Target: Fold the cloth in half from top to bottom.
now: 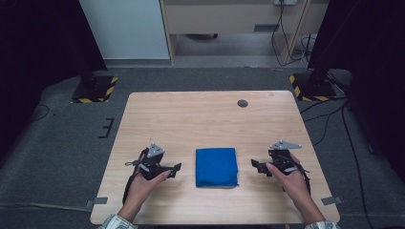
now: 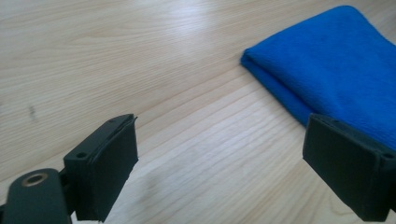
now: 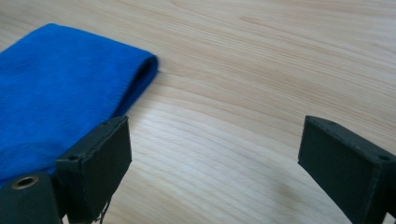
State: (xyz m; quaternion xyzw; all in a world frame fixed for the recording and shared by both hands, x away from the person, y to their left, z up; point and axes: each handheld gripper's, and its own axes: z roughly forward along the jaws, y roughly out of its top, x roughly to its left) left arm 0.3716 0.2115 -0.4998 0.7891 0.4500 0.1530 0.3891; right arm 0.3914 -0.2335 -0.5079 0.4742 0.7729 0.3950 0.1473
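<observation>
A folded blue cloth (image 1: 216,166) lies flat on the wooden table (image 1: 210,114), between my two grippers. My left gripper (image 1: 175,169) is to its left, apart from it, jaws spread wide with only bare wood between them. In the left gripper view the blue cloth (image 2: 336,70) lies ahead to the right, behind the right pad (image 2: 348,172). My right gripper (image 1: 256,166) is to the cloth's right, also open and holding nothing. In the right gripper view the cloth (image 3: 60,88) sits at the left, behind the left pad (image 3: 100,163).
A small dark round hole (image 1: 242,103) marks the table's far side. Beyond the table are grey floor, two black stand bases with yellow-black tape (image 1: 94,89) (image 1: 310,88), cables (image 1: 334,124) at the right, and a pale cabinet (image 1: 234,19).
</observation>
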